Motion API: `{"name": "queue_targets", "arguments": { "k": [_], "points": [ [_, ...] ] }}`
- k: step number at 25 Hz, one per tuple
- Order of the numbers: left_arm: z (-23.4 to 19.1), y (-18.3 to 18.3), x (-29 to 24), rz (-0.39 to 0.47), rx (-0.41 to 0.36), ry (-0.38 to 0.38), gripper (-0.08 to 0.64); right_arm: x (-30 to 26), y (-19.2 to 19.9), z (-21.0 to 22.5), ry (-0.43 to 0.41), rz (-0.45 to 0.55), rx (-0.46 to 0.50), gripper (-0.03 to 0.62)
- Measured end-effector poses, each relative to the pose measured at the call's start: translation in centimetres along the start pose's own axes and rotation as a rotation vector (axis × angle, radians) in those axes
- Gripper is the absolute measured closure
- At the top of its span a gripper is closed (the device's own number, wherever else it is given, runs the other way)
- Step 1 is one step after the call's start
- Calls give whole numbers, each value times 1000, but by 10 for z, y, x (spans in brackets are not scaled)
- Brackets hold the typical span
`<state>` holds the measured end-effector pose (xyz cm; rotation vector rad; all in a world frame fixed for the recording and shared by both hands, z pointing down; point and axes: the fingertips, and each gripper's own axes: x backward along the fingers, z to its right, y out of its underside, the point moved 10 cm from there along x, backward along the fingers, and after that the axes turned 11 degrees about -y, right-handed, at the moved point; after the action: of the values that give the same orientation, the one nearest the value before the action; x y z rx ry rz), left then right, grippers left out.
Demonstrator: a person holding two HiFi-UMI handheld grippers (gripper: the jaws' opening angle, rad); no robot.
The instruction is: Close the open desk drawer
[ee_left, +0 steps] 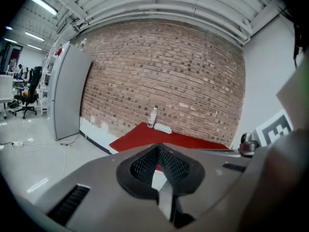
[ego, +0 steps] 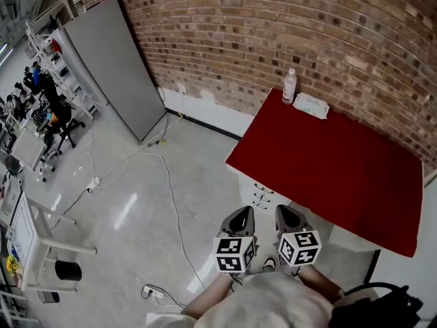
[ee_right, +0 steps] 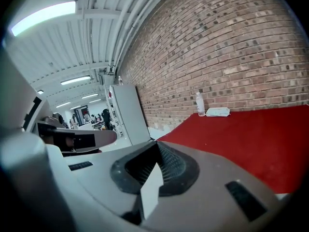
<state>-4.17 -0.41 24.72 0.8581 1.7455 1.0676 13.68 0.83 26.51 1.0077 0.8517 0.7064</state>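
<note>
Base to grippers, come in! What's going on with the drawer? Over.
Left gripper and right gripper shut, empty, short of the desk. Desk drawers look pushed in. Nothing between; floor cable off to the side.

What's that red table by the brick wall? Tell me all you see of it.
The desk has a flat bright red top over a white body and stands along the brick wall. Its near corner shows white drawers with small handles; none looks clearly pulled out. A clear bottle stands upright at its far corner, beside a white packet.
</note>
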Motion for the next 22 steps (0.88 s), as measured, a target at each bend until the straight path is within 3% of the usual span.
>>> {"name": "queue_targets", "arguments": {
  "k": [14, 22],
  "points": [
    [16, 3, 0, -12, -34, -39, 549, 7, 2, 7, -26, -8, -21, 594],
    [17, 8, -3, -23, -43, -49, 549, 4, 5, 7, -39, -32, 25, 594]
  ]
}}
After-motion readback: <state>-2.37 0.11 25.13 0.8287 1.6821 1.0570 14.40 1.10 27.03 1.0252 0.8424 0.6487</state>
